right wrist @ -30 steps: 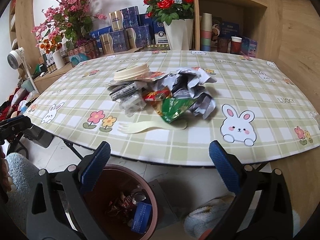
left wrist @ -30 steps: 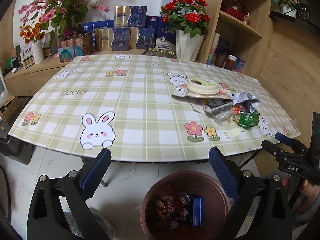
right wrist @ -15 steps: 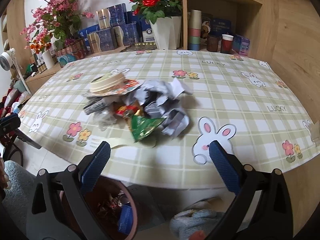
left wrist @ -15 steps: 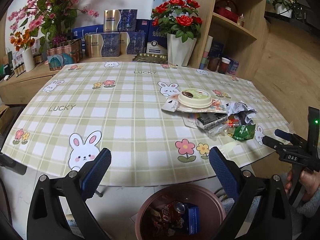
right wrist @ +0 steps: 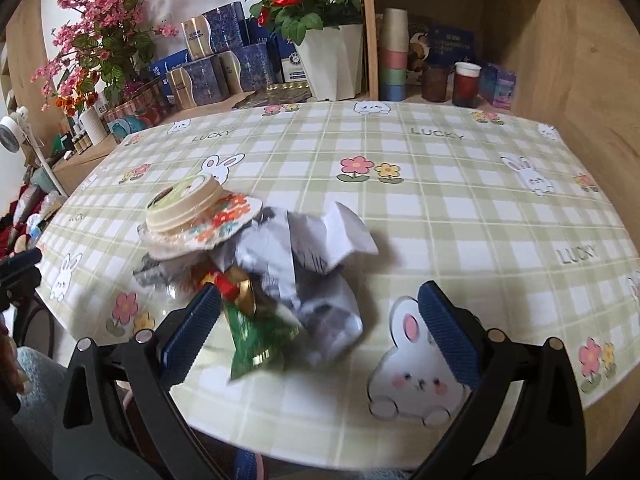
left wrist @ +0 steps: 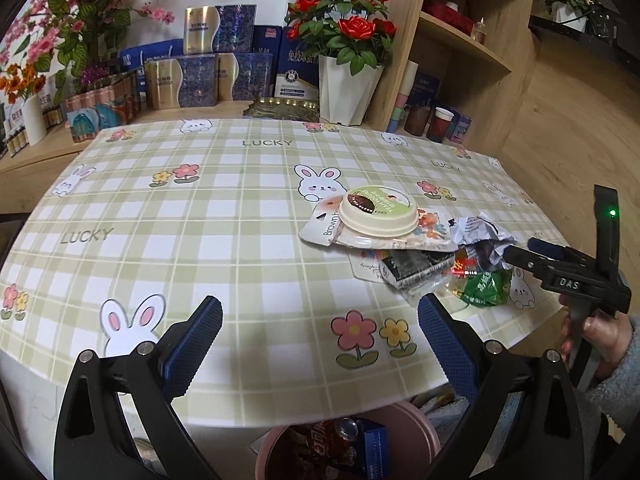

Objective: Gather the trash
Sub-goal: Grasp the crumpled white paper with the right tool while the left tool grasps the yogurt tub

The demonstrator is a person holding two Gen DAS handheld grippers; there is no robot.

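My right tongs (right wrist: pixel 318 322) gape wide over the trash pile (right wrist: pixel 260 264) on the surface (right wrist: pixel 440 208); left tongs (left wrist: pixel 318 342) wide, empty, above the bin (left wrist: pixel 412 430).

I'm seeing the round brown plastic bin (left wrist: pixel 404 426) getting cut off at the near edge, and the green foil wrapper (right wrist: pixel 256 340) blurring.

Home: bunny tablecloth (left wrist: pixel 240 216), potted roses (left wrist: pixel 344 60), wooden shelves (left wrist: pixel 460 36).
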